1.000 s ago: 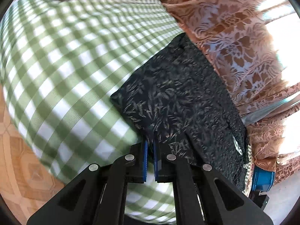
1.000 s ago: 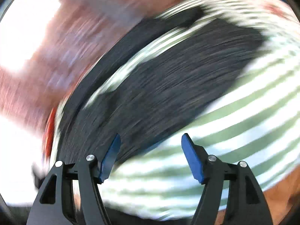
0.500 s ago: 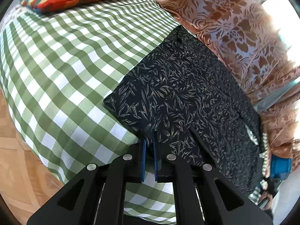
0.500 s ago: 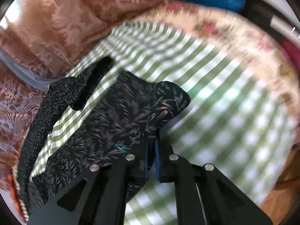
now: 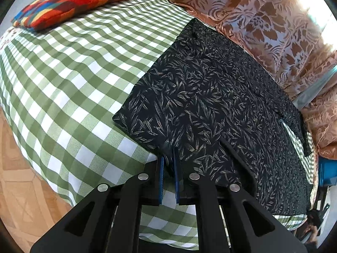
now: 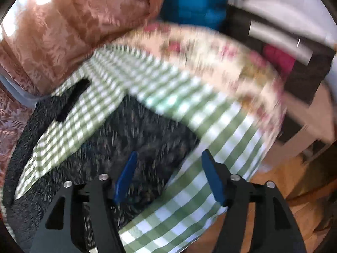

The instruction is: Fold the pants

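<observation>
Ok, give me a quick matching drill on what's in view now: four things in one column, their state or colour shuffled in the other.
Things:
1. left hand-held gripper
2. right hand-held gripper
3. pillow
4. bedsheet

States or colours:
A. green and white check
B. open, holding nothing
C. red, orange, blue and yellow patches
D. shut on the pants edge

Pairs: 1-D, 2-B, 3-C, 4-A

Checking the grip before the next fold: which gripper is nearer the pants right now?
Left. The left gripper is shut on the edge of the pants. The right gripper is open, just above them, holding nothing.
</observation>
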Demonstrator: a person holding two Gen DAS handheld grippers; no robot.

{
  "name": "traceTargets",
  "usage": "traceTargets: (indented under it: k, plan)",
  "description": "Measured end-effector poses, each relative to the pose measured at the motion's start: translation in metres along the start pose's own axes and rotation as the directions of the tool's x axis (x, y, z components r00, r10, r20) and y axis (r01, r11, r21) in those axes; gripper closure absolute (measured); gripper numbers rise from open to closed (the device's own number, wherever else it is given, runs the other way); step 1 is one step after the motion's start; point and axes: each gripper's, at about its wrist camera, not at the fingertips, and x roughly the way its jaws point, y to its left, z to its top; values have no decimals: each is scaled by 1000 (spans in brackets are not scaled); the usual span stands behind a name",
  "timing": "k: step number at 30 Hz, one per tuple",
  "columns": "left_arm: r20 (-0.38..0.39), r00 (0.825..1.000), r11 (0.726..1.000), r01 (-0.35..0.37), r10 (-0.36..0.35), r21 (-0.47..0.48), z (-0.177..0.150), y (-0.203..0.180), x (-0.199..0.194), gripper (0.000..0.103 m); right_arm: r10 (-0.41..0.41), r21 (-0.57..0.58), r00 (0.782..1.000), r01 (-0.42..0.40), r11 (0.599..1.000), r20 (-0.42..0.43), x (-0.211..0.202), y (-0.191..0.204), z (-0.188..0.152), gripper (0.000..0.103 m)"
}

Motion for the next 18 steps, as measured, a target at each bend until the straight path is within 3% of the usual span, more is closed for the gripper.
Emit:
traceTargets:
  k: [1, 3, 4, 6, 9, 11, 16, 18]
  plan:
    - [-9, 1000, 1000, 4, -4, 5, 0, 0, -2, 93, -26, -18, 999, 26, 999, 45, -9, 7, 4, 28]
    - [-11, 1000, 1000, -8, 8, 23, 3, 4, -13, 80, 20, -65, 994, -13, 998, 108, -15, 34, 11, 23]
    - [3, 1000, 1000, -13, 13, 22, 5, 9, -23, 70, 76, -99, 991, -65, 993, 107, -17, 51, 10, 22]
    - [54, 998, 999, -35, 35, -2, 15, 20, -44, 68, 195, -173, 979, -182, 968, 62, -18, 90, 1, 21]
    - [145, 989, 998, -32, 41, -61, 40, 34, -74, 68, 372, -299, 926, -372, 879, -58, -15, 165, -24, 20]
    - [182, 983, 998, 1, 11, -67, 67, 28, -80, 68, 434, -338, 891, -453, 825, -135, -10, 204, -45, 20]
    - [207, 975, 996, 87, -83, -11, 137, -19, -57, 68, 517, -394, 801, -599, 698, -302, -3, 276, -92, 20]
    - [179, 978, 994, 109, -106, -9, 171, -40, -31, 68, 519, -401, 792, -610, 684, -321, 5, 288, -100, 19]
